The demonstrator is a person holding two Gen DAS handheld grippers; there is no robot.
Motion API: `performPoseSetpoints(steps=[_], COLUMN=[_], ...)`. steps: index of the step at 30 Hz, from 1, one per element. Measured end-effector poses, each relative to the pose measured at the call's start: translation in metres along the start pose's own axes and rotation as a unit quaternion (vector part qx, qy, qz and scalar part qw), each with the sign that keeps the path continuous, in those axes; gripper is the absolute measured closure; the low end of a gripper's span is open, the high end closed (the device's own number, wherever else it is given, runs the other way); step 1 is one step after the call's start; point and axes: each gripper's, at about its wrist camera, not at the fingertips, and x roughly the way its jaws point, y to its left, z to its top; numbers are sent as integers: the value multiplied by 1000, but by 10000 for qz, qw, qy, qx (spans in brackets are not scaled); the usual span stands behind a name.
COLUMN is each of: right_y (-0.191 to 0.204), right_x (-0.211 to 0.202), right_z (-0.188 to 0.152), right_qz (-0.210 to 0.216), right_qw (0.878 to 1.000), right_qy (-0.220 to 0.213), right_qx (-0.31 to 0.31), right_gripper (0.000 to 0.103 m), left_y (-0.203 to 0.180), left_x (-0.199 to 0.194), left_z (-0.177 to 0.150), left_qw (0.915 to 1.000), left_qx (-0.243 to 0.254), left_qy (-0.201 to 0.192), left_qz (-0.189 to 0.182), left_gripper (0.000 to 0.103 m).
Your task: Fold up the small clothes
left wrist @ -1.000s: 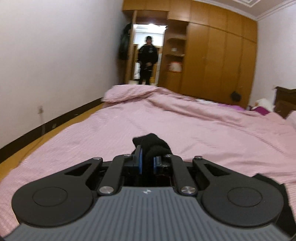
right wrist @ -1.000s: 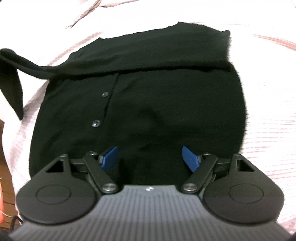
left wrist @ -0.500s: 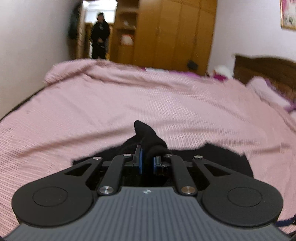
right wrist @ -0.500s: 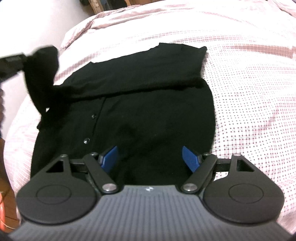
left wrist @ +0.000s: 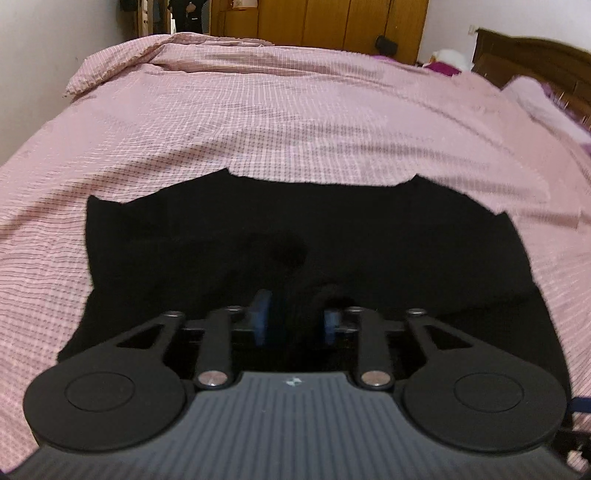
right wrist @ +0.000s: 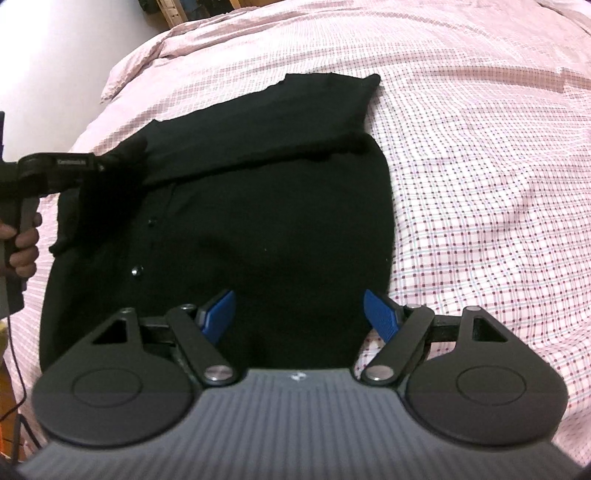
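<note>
A black buttoned top (right wrist: 266, 206) lies flat on the pink checked bed, one sleeve folded across its upper part. It also fills the lower middle of the left wrist view (left wrist: 351, 251). My left gripper (left wrist: 295, 321) hangs low over the garment with its blue pads slightly apart, and black fabric sits between them. In the right wrist view it (right wrist: 107, 162) shows at the left edge with the sleeve end still in its fingers. My right gripper (right wrist: 299, 314) is open and empty above the garment's near hem.
The pink checked bedspread (left wrist: 295, 110) stretches far ahead. A wooden wardrobe (left wrist: 332, 22) and doorway stand at the far end, a dark headboard (left wrist: 535, 62) and pillows at the right. The bed's left edge and wall (right wrist: 44, 55) are close by.
My left gripper swung right and dropped low over the garment, carrying the sleeve inward; its pads have parted slightly. My right gripper drew back a little and stays open.
</note>
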Motion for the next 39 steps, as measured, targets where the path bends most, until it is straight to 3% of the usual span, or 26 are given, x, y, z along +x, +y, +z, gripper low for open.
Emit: performPoseSetpoints(steps=[2,11,18,26,39], right_y=[0,10,22,52,144], right_x=[1,-4,-4,-2,16], right_z=[-1,-1,0,11,42], right_qz=[-19,19,90,200,900], right_qw=[10000,9999,9995,9967,9789], right_qy=[-15,-113,-101,-157,-143], right_qx=[-2,-115,-293,-767,-1831], right_gripper=[25,25,24,24,24], left_y=[-2,5,32,73,124], left_x=[-5,-58,-90,-106,-123], left_z=[-3,-16,-37,-60,-92], left_qw=[10000,9999,9988,9929,9813], left_qx=[-2,20,-258,-627,-1250], left_qy=[48,103,136,233,320], left_qz=[60,132,397,985,1426], left_gripper=[39,23,21,21,21])
